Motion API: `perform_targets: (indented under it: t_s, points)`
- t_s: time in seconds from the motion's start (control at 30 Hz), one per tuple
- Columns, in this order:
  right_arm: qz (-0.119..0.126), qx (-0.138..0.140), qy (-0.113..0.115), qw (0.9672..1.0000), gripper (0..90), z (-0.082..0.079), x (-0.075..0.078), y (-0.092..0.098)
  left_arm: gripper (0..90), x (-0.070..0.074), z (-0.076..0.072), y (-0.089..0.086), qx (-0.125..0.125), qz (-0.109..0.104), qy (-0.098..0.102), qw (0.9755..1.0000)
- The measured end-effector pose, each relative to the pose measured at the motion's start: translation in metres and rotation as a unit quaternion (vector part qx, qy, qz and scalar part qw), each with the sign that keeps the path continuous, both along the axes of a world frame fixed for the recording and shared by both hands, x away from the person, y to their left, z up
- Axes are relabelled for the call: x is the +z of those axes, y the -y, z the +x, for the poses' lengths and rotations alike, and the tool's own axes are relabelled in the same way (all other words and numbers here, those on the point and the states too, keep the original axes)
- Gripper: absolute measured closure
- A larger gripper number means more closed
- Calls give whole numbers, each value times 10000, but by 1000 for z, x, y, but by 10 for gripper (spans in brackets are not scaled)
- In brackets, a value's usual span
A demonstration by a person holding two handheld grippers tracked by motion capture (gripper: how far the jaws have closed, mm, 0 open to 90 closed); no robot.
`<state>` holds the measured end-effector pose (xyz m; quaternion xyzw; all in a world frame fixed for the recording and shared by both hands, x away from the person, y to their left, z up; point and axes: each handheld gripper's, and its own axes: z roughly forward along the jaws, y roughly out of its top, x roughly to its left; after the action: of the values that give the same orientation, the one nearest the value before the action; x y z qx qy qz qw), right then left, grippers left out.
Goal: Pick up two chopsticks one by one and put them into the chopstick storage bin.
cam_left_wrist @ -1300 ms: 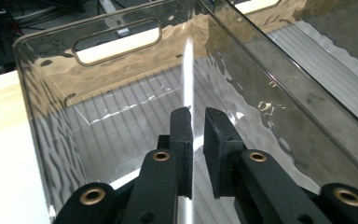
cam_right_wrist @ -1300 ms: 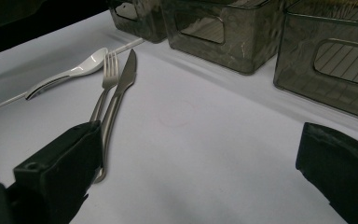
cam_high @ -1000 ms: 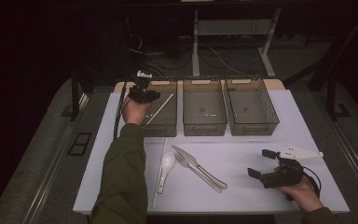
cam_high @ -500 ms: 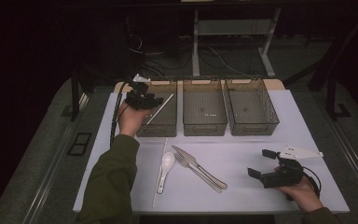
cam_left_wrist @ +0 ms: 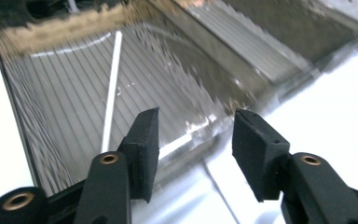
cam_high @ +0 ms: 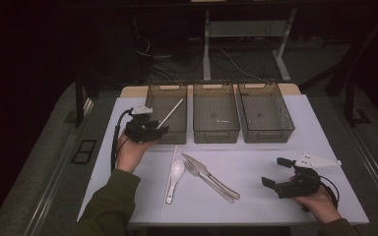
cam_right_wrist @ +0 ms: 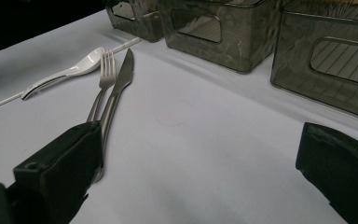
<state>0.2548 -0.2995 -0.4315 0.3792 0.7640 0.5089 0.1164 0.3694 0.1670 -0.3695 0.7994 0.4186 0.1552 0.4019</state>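
My left gripper (cam_high: 161, 130) hovers at the front left corner of the left bin (cam_high: 152, 98). Its jaws (cam_left_wrist: 196, 135) have just been opening and stand open with nothing between them. A white chopstick (cam_high: 170, 113) lies slanted inside that bin (cam_left_wrist: 112, 88). On the table lie a second white chopstick (cam_high: 166, 196), a white spoon (cam_high: 175, 173), a fork (cam_high: 197, 172) and a knife (cam_high: 211, 177). My right gripper (cam_high: 274, 172) rests open at the front right, its jaws (cam_right_wrist: 200, 140) wide and pointing at the fork (cam_right_wrist: 103, 79) and knife (cam_right_wrist: 121, 79).
Three dark mesh bins stand in a row at the back: the left one, a middle one (cam_high: 215, 133) and a right one (cam_high: 267, 133). The white table top ends close behind them and near my forearms at the front.
My left hand has drawn back from above the left bin toward its front left corner. The chopstick stays in the bin. The right hand has kept still.
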Motion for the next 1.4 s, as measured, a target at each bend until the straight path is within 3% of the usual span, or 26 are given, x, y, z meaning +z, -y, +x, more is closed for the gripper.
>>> perform_targets:
  t_s: [0.33, 0.6, 0.93, 1.27, 1.4]
  points:
    - [-16, -24, -3, 10000, 8, -1, 0, 0, 717, -27, -53, -4, -385, 128, -237, 9989]
    - [-20, -29, 15, 10000, 8, -1, 0, 0, 722, -42, -86, -2, -450, 150, -407, 9980]
    - [-8, -37, 27, 10000, 8, -3, 2, 1, 694, -57, -101, -1, -486, 49, -688, 9964]
    - [-20, -51, 31, 10000, 8, -3, 2, 1, 695, -65, -100, 5, -618, 53, -924, 9938]
    - [-28, -41, 36, 10000, 8, -3, 2, 1, 697, -68, -100, 8, -673, 171, -982, 9927]
